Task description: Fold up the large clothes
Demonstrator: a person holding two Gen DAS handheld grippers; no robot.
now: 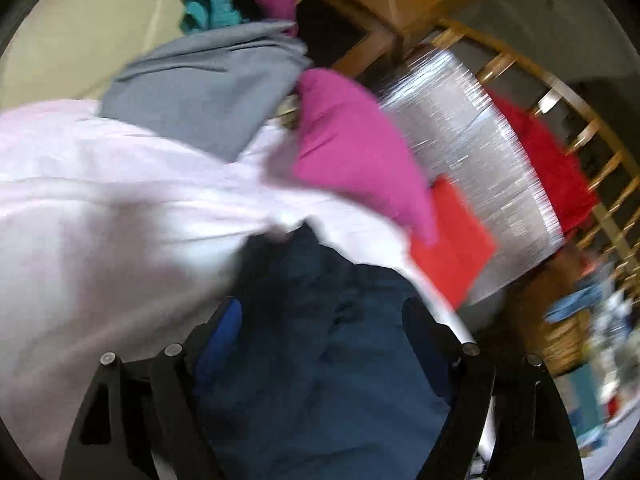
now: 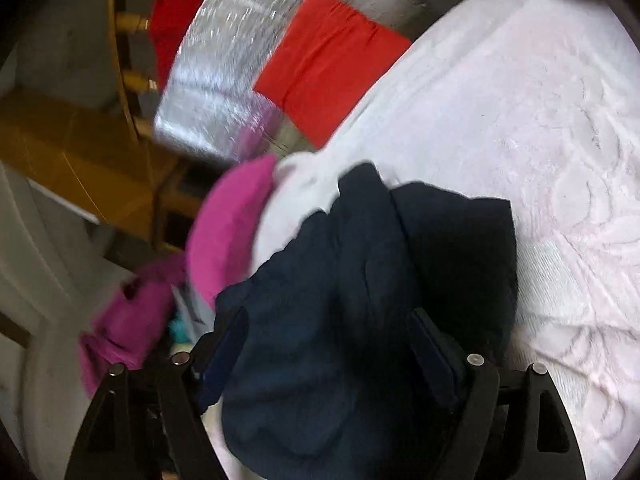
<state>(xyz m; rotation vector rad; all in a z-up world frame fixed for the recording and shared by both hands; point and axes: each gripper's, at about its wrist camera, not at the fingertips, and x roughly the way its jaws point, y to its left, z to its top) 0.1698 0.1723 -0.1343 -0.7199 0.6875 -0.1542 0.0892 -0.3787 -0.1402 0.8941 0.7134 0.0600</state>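
Note:
A dark navy garment (image 1: pixel 320 360) lies crumpled on a pale pink textured bedspread (image 1: pixel 100 220). My left gripper (image 1: pixel 322 316) stands over it with its fingers wide apart. The cloth lies loose between them and the pads do not press it. In the right wrist view the same navy garment (image 2: pixel 360 280) sits bunched on the bedspread (image 2: pixel 520 140). My right gripper (image 2: pixel 330 320) is open too, its fingers spread on either side of the cloth. Both views are blurred.
A magenta cloth (image 1: pixel 352 148) and a grey garment (image 1: pixel 208 88) lie beyond the navy one, with a teal piece (image 1: pixel 208 12) behind. A folded red cloth (image 2: pixel 332 64) rests on a silver foil sheet (image 2: pixel 224 60). A wooden rail (image 1: pixel 600 168) borders the far side.

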